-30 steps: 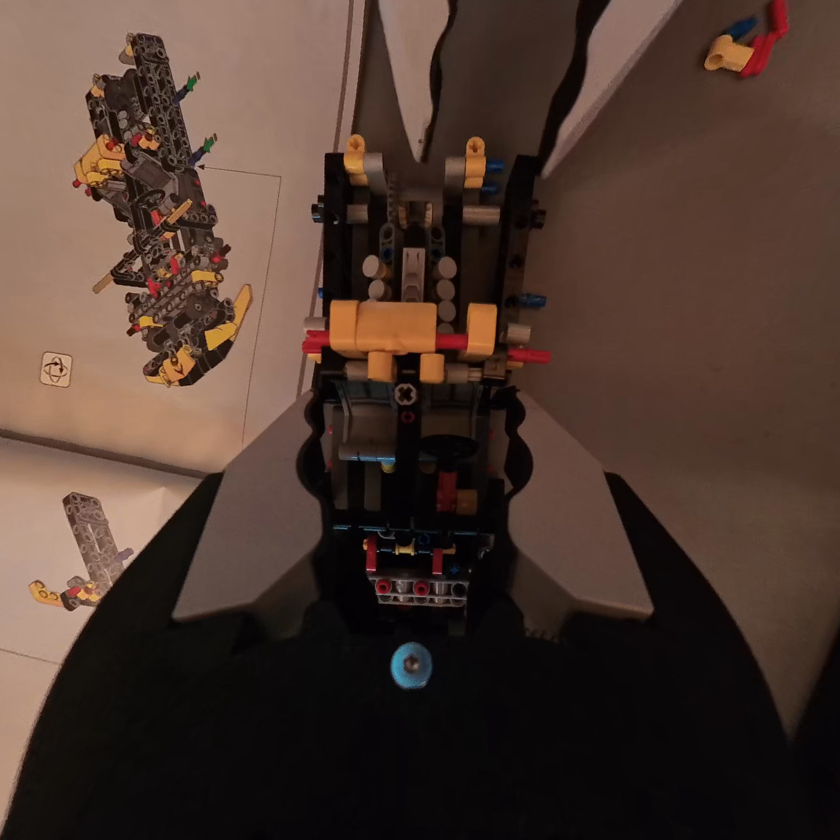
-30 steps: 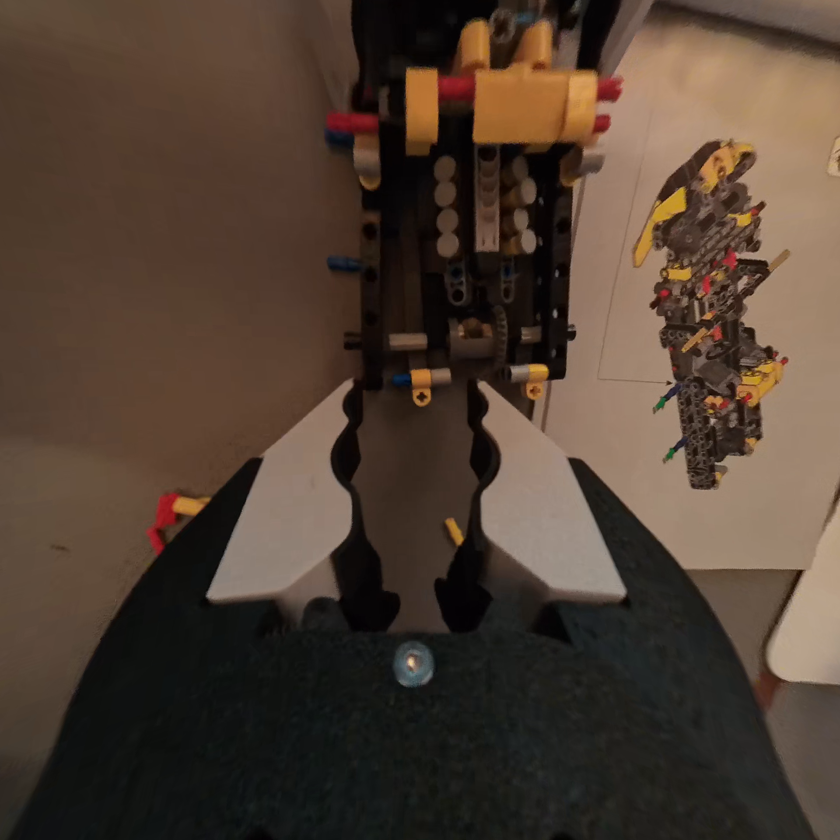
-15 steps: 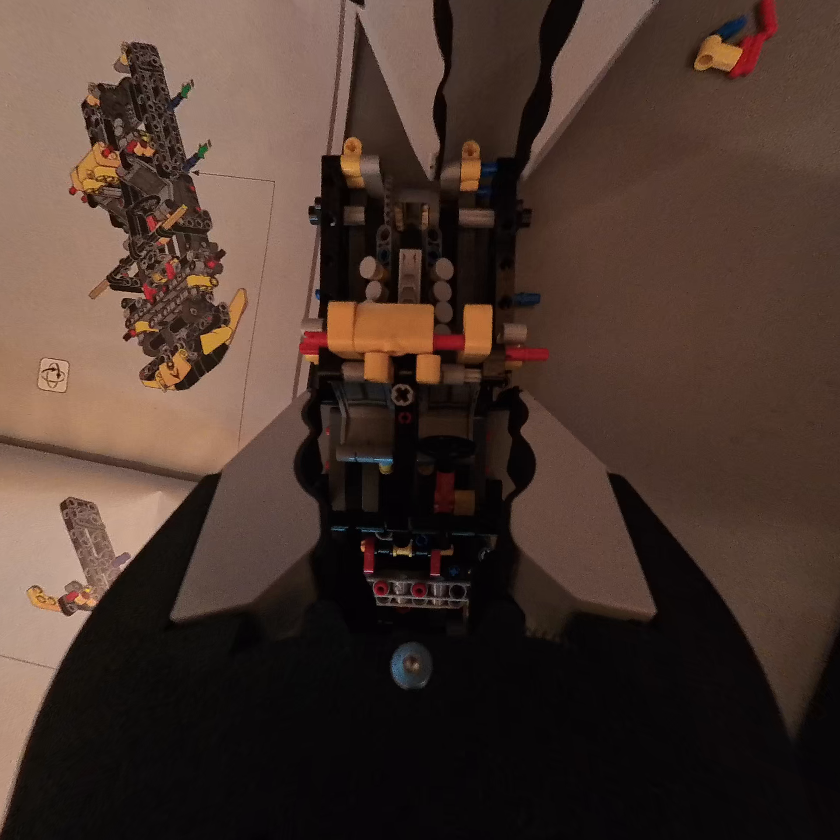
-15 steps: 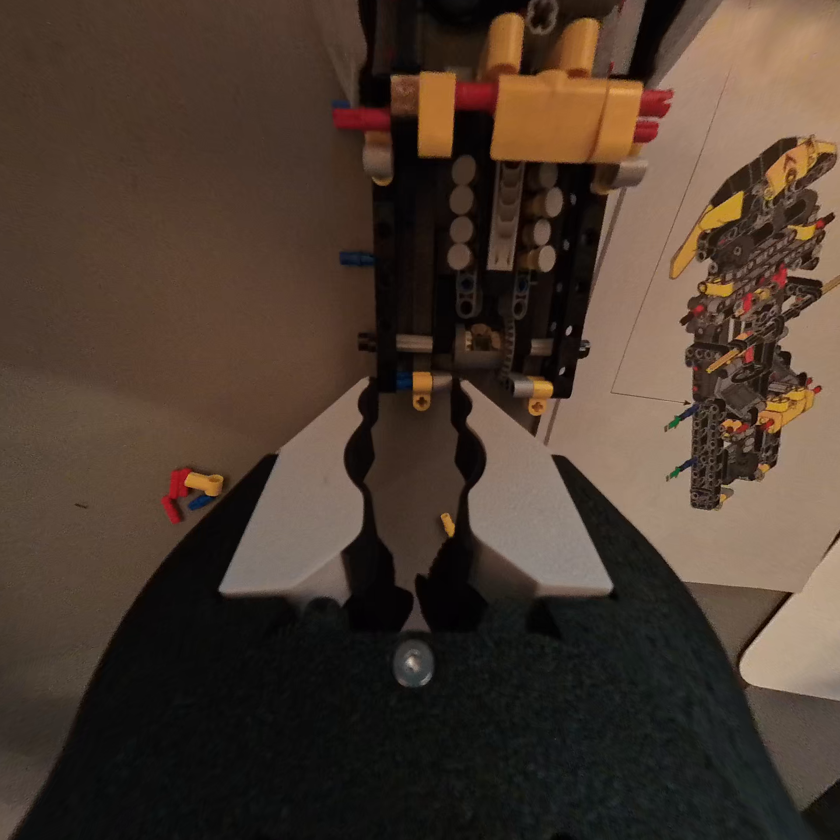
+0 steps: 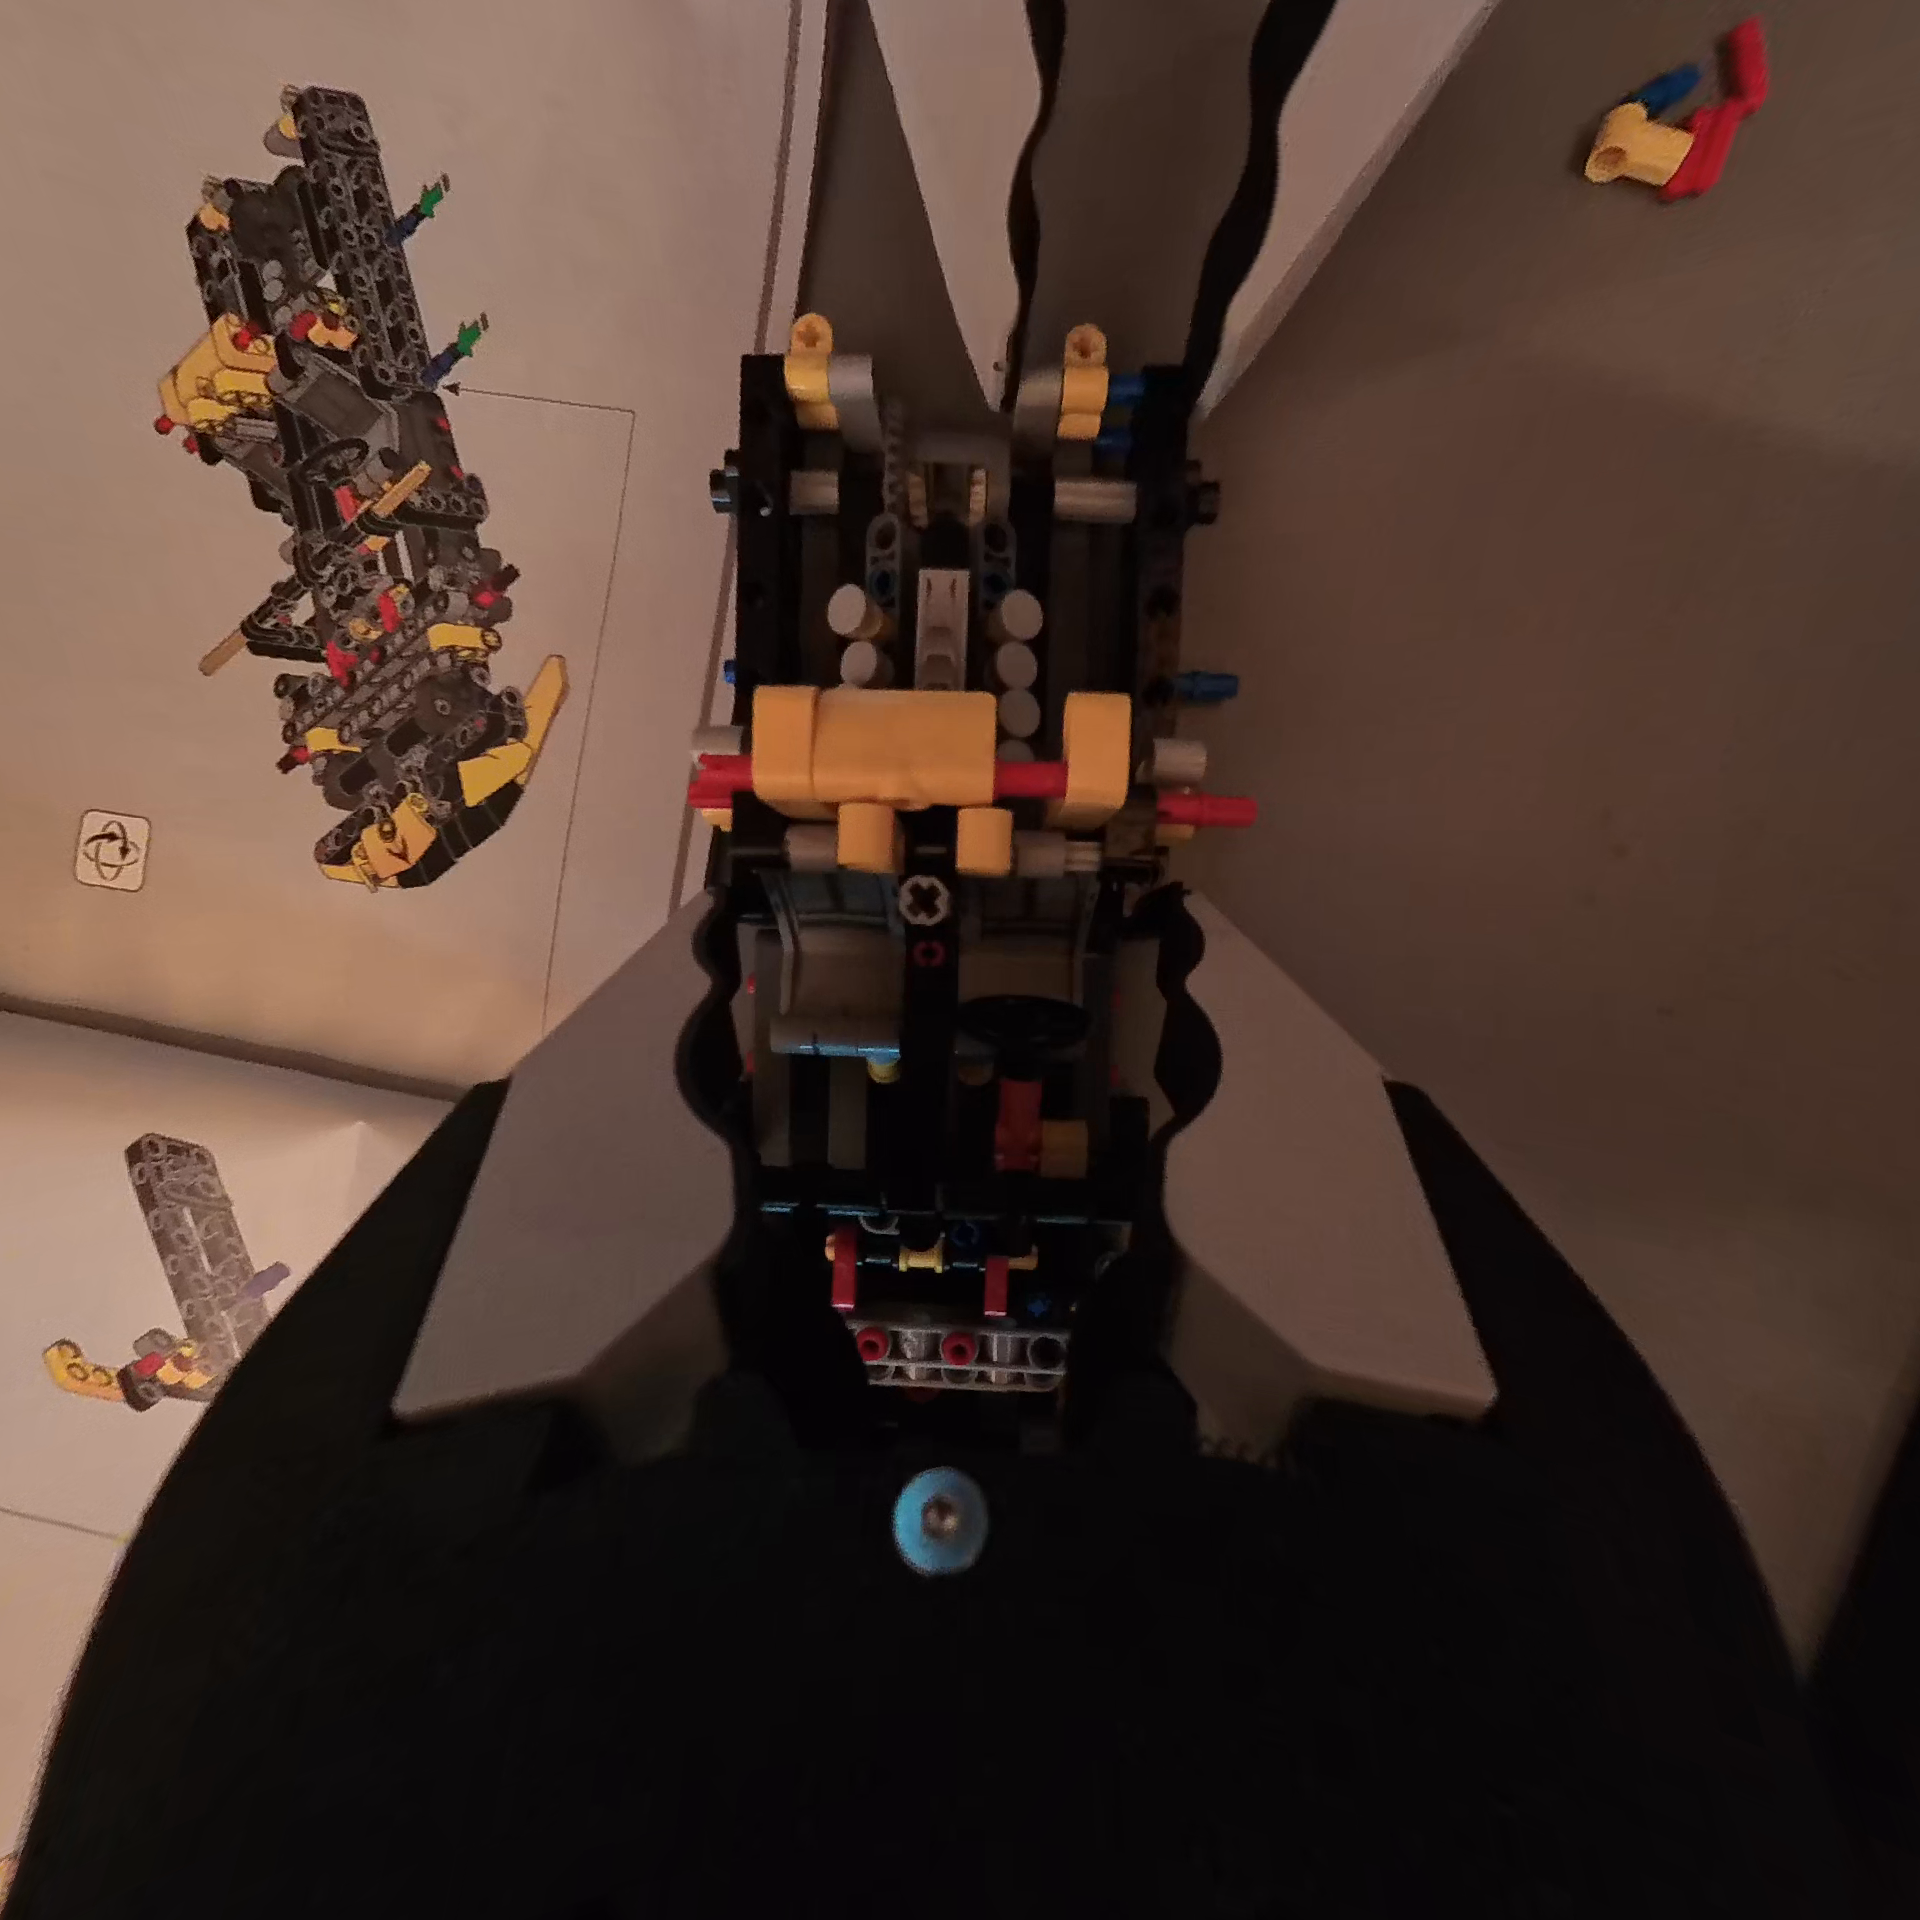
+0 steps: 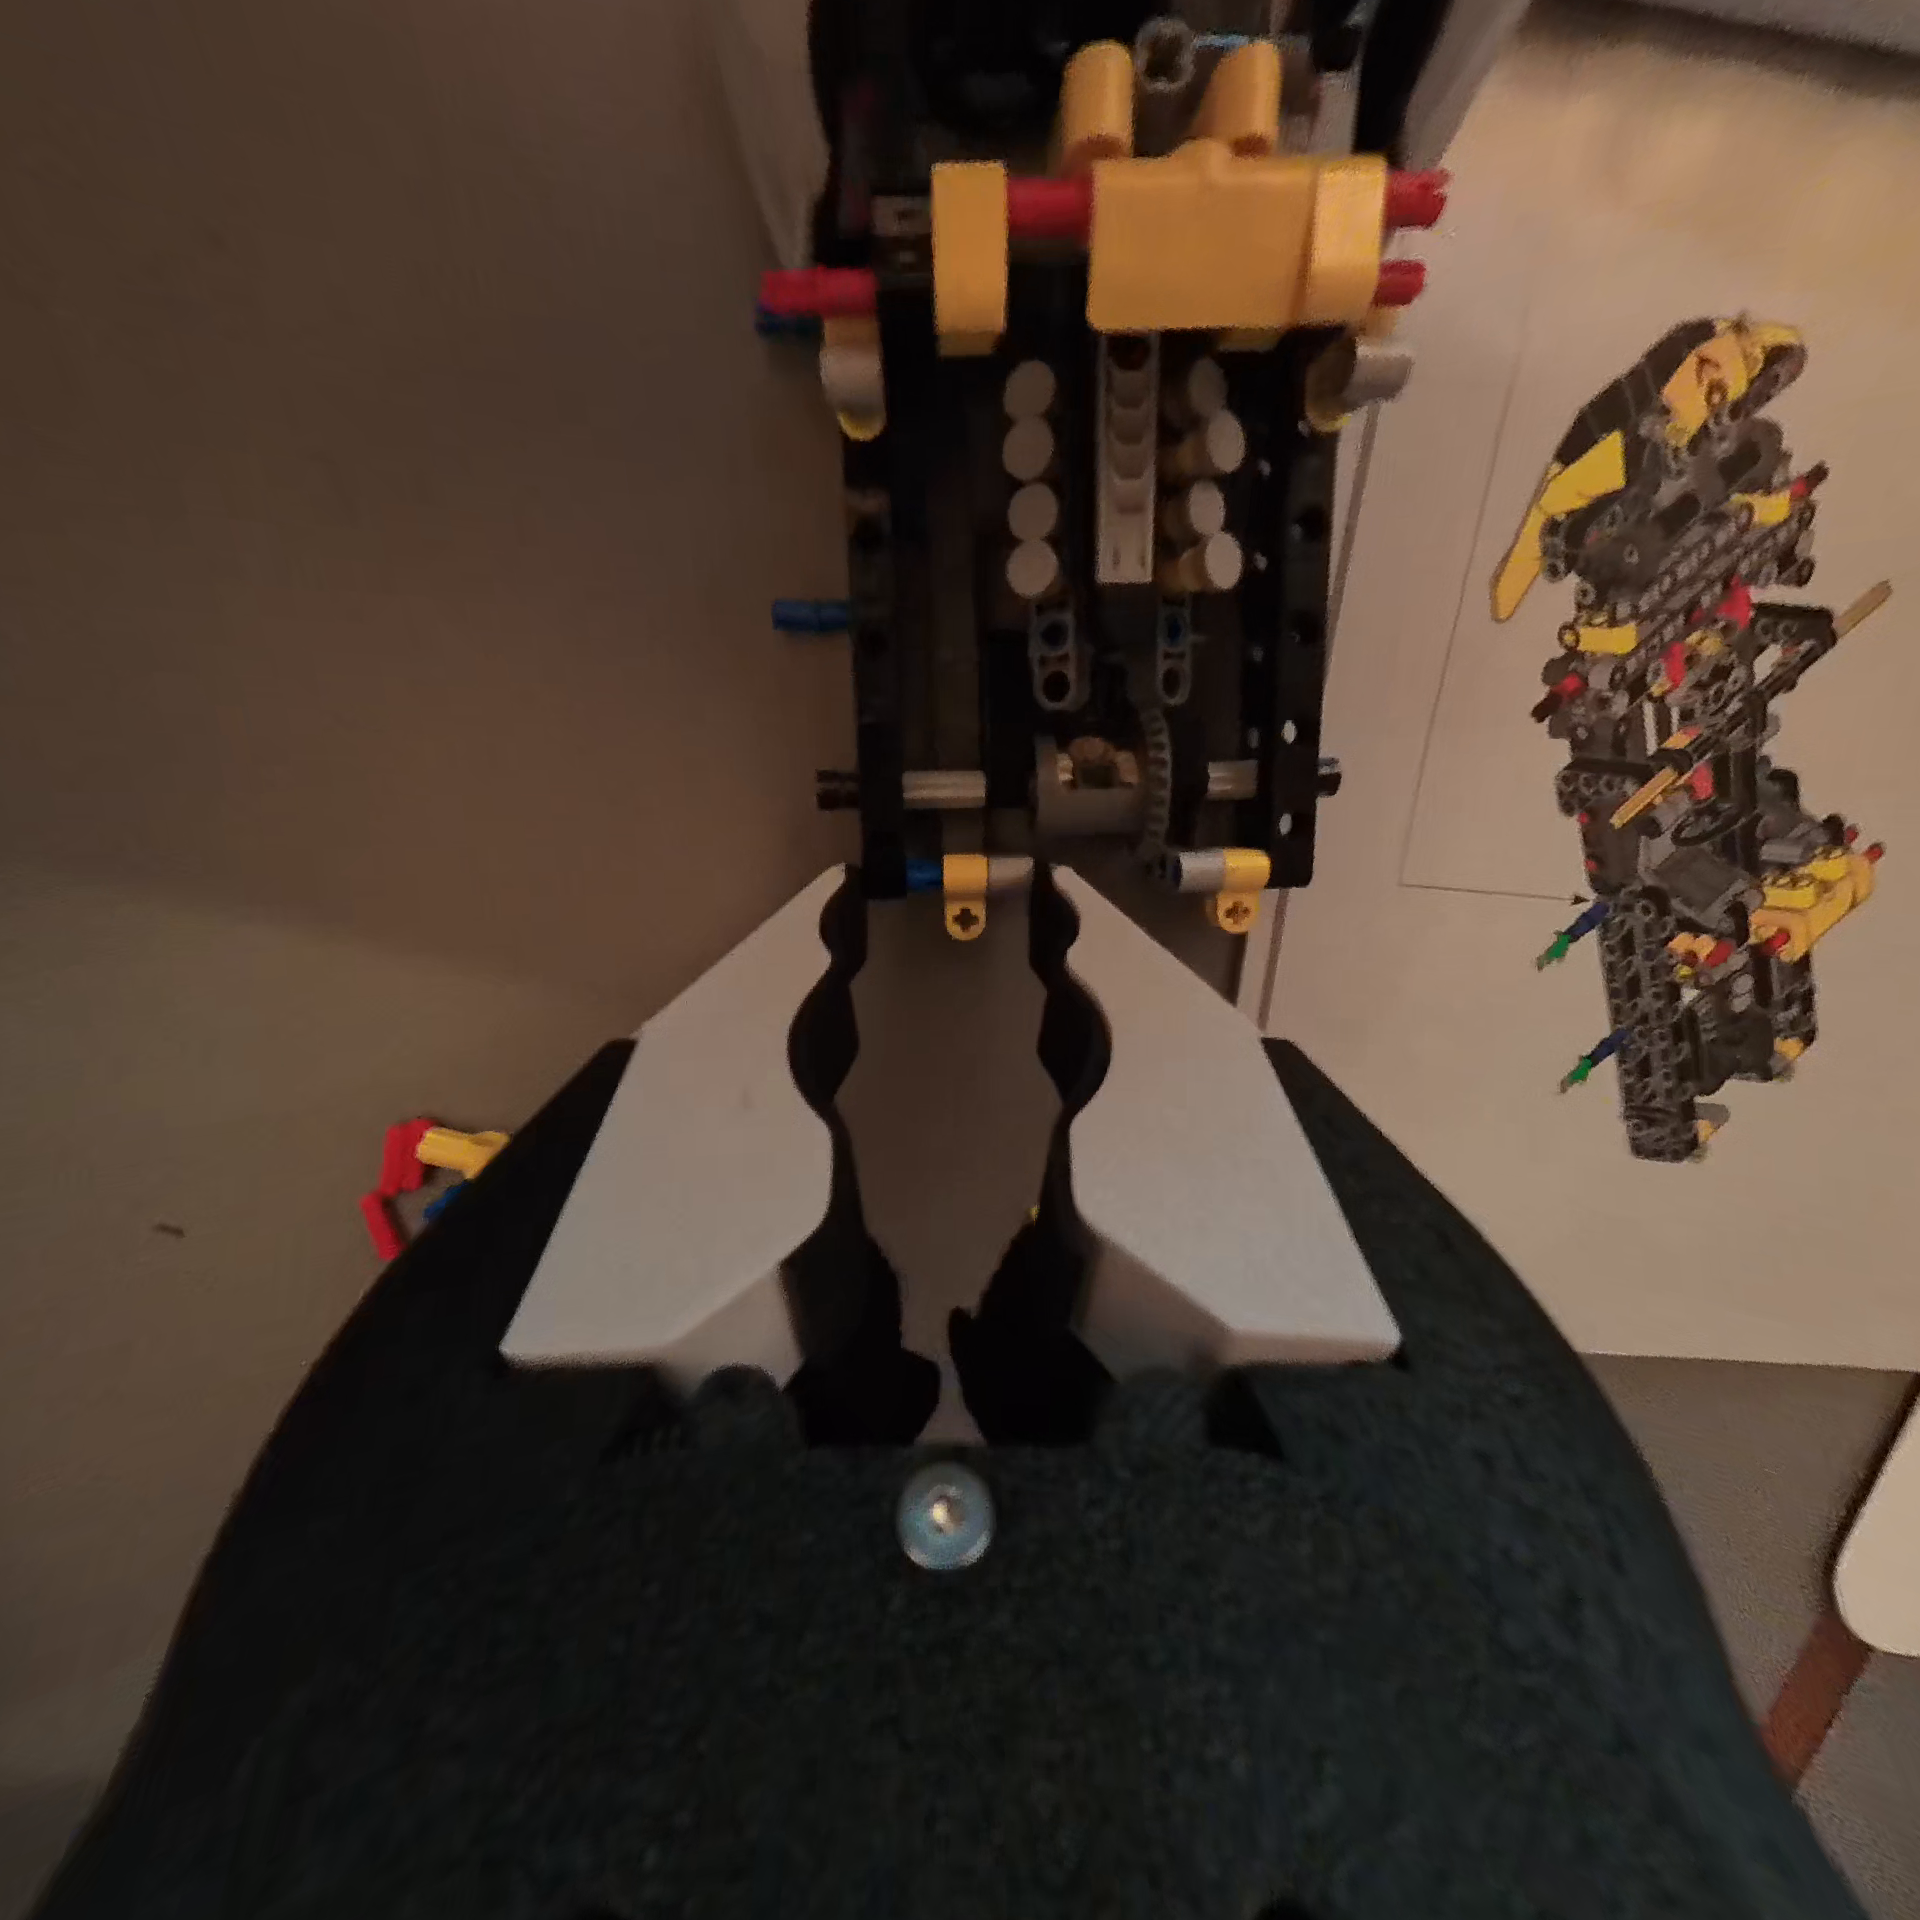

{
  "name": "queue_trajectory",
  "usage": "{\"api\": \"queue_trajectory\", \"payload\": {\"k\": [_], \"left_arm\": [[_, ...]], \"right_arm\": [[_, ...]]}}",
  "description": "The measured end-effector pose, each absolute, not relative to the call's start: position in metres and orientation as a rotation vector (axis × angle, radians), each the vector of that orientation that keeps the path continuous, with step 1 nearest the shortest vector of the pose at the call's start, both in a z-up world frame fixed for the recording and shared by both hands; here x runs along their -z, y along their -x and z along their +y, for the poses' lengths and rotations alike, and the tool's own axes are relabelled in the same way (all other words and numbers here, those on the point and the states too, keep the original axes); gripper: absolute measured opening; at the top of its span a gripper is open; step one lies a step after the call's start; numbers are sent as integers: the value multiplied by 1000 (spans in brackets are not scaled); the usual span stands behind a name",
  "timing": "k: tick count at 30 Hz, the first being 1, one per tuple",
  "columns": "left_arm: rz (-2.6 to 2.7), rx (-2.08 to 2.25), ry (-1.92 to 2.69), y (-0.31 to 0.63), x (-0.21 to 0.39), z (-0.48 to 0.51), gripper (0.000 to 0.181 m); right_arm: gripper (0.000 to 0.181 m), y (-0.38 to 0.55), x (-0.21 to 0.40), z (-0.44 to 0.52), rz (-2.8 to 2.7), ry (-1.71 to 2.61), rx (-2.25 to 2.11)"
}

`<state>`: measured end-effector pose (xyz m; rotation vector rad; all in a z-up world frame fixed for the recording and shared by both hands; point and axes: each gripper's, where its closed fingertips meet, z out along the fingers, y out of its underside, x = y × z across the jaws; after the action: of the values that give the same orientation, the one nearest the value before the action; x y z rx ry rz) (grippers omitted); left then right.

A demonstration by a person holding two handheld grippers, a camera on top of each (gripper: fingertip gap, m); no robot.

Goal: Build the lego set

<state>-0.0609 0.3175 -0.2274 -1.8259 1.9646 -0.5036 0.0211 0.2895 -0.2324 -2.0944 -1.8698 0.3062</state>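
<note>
The lego model (image 5: pixel 940 748), a long black frame with yellow blocks and red axles, lies lengthwise between the fingers of my left gripper (image 5: pixel 945 925), which is shut on its sides. My right gripper (image 6: pixel 948 881) faces it from the far end. Its fingertips (image 6: pixel 1081 914) close on the model's (image 6: pixel 1081 582) end corner, around a yellow connector (image 6: pixel 964 894) and the black side beam. The right gripper's fingers also show at the top of the left wrist view (image 5: pixel 914 177).
The open instruction booklet (image 5: pixel 364 499) lies to the left of the model on the grey table; in the right wrist view (image 6: pixel 1683 727) it is on the right. A few loose red, yellow and blue pieces (image 5: pixel 1673 125) lie apart on the table (image 6: pixel 426 1174). A white object (image 6: pixel 1886 1538) sits at the right edge. Left tips to right tips: about 10 centimeters.
My right gripper moved up to the model's end and its jaws narrowed around the corner; in the last half second the gap held steady. The left gripper kept its hold.
</note>
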Motion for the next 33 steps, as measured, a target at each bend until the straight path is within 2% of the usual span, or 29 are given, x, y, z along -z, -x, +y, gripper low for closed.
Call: {"api": "queue_trajectory", "payload": {"k": [4, 8, 10, 17, 19, 26, 30, 33], "left_arm": [[1948, 488, 1827, 60, 227, 317, 81], [1940, 506, 1832, 60, 227, 317, 81], [1931, 516, 1842, 60, 227, 317, 81], [1927, 502, 1841, 60, 227, 317, 81], [1926, 502, 1842, 60, 227, 317, 81], [1924, 507, 1842, 59, 227, 316, 81], [1924, 508, 1842, 59, 227, 316, 81], [1923, 510, 1843, 59, 227, 316, 81]], "right_arm": [[35, -25, 233, 288, -1779, 2175, -328], [47, -33, 217, 290, -1540, 2275, -322], [34, -31, 205, 295, -1312, 2277, -366], [19, -31, 209, 301, -683, 2312, -530], [23, -31, 213, 298, -644, 2343, -538], [20, -29, 226, 301, -639, 2382, -525], [10, -24, 226, 299, -645, 2386, -566], [10, -25, 226, 298, -644, 2381, -570]]}}
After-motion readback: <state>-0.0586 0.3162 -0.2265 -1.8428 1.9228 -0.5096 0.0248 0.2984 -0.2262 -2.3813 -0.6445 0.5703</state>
